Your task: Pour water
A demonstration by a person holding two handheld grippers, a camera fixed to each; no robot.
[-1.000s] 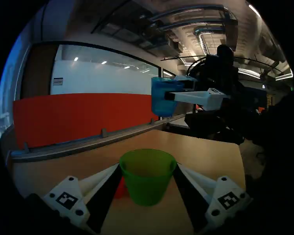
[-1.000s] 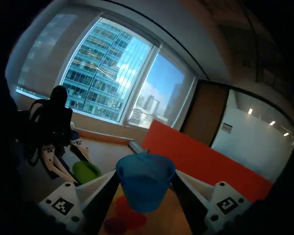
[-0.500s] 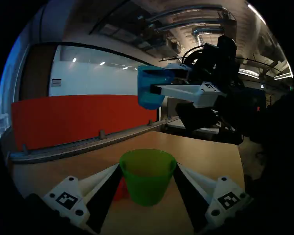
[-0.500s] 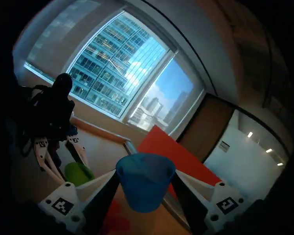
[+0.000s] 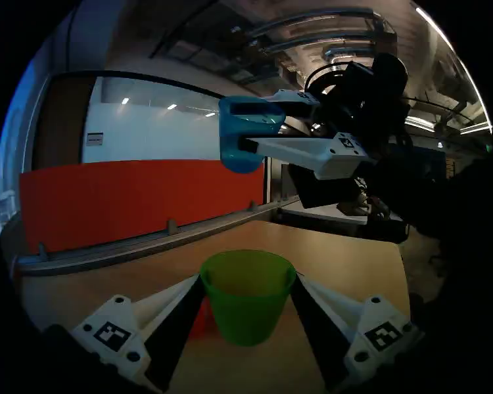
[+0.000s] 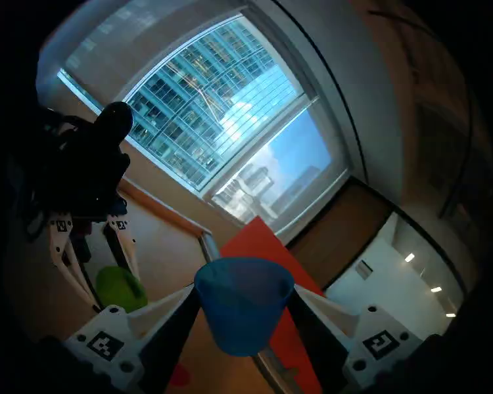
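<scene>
Across the lower half of the left gripper view lies a pale wooden surface [image 5: 352, 253]. Its far edge meets a red panel [image 5: 135, 197] under a white wall. Bare pipes [image 5: 325, 39] cross the ceiling. The right gripper view tips upward to a large window [image 6: 207, 125] with glass towers [image 6: 181, 111] outside.

The left claw [image 5: 246, 282] pinches a green cup [image 5: 248, 295] by its sides, upright and low over the surface; whether the cup touches the wood I cannot tell, nor what it holds. A small red thing [image 5: 204, 315] sits just behind it.

The right claw [image 6: 243, 292] pinches a blue cup [image 6: 243, 305] the same way. From the left gripper view this blue cup [image 5: 243, 134] hangs tilted, high above the green one and well apart from it. Water inside it cannot be made out. In the right gripper view the green cup [image 6: 119, 287] shows lower left, between the other claw's white fingers.
</scene>
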